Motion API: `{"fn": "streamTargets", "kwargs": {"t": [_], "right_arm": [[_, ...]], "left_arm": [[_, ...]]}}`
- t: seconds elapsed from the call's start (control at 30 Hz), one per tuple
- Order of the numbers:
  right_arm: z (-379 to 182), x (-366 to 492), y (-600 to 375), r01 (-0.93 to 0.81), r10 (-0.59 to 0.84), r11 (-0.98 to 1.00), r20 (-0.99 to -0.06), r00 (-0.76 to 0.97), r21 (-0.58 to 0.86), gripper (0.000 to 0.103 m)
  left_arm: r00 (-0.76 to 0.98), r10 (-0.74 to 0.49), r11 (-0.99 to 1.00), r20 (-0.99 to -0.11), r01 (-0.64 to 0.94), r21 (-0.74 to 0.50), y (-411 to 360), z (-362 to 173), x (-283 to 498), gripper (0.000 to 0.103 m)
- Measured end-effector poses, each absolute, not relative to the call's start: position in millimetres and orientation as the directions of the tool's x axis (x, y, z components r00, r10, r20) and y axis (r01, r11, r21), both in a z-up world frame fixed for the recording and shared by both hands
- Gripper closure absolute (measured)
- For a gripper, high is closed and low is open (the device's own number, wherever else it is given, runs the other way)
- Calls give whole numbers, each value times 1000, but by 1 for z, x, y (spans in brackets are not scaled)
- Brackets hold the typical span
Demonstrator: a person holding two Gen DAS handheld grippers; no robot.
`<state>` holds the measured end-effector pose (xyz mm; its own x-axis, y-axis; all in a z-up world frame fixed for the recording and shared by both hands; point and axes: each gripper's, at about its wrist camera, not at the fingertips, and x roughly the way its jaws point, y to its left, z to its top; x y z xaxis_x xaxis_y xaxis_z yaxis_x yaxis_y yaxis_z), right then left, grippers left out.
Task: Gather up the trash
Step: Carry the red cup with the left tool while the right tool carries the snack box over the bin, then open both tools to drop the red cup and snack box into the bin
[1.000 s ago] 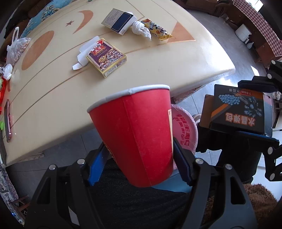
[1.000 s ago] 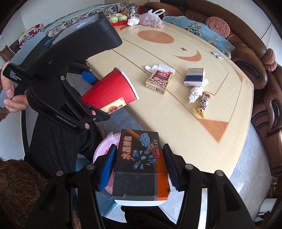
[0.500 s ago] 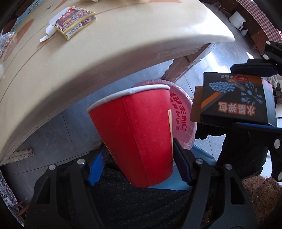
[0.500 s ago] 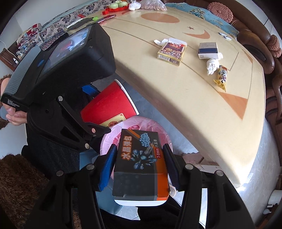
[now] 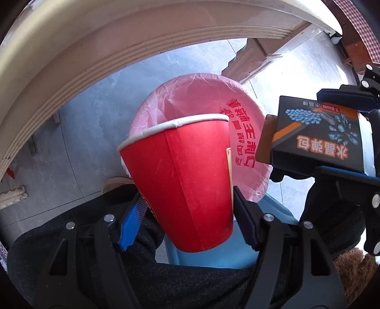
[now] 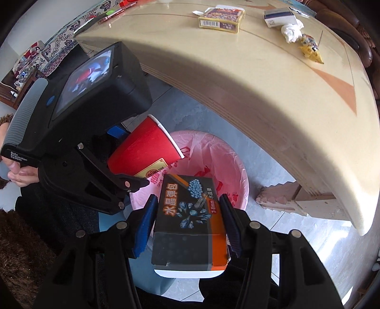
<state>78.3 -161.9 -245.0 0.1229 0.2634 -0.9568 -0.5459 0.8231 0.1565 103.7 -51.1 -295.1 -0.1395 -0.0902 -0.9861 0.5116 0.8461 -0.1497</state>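
My left gripper (image 5: 187,216) is shut on a red paper cup (image 5: 180,180) with a white rim, held tilted over the near edge of a bin lined with a pink bag (image 5: 197,95). In the right wrist view the same cup (image 6: 142,152) hangs left of the pink-lined bin (image 6: 232,166). My right gripper (image 6: 188,223) is shut on a black and orange box (image 6: 190,218), which hovers above the bin's near side. That box (image 5: 318,140) shows at the right of the left wrist view, beside the bin's rim.
The cream table (image 6: 273,99) overhangs the bin; its carved leg (image 6: 285,197) stands to the right. On top lie a card box (image 6: 220,19), a white-blue box (image 6: 280,16), crumpled tissue (image 6: 292,31) and a snack wrapper (image 6: 311,47). A person's dark-clothed legs (image 5: 95,261) are below.
Both grippers have sunk from above the tabletop to below its edge, carrying the cup and the box. The pink-lined bin now fills the middle of both views.
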Motion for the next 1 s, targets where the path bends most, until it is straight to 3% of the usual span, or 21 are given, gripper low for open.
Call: {"fn": "streamTargets", "kwargs": {"t": [0.33,1.0], "right_arm": [[-303,82,-161,-540,256,825,-962,97,165,50],[-378,97,-166,-455,247,865,-969,16,213,50]], "left_arm": [[-262,-88,888,-961,416,-194,-45,-354,109,34],[-406,-54,926,-912,322,-198,-49,-412,122,34]]}}
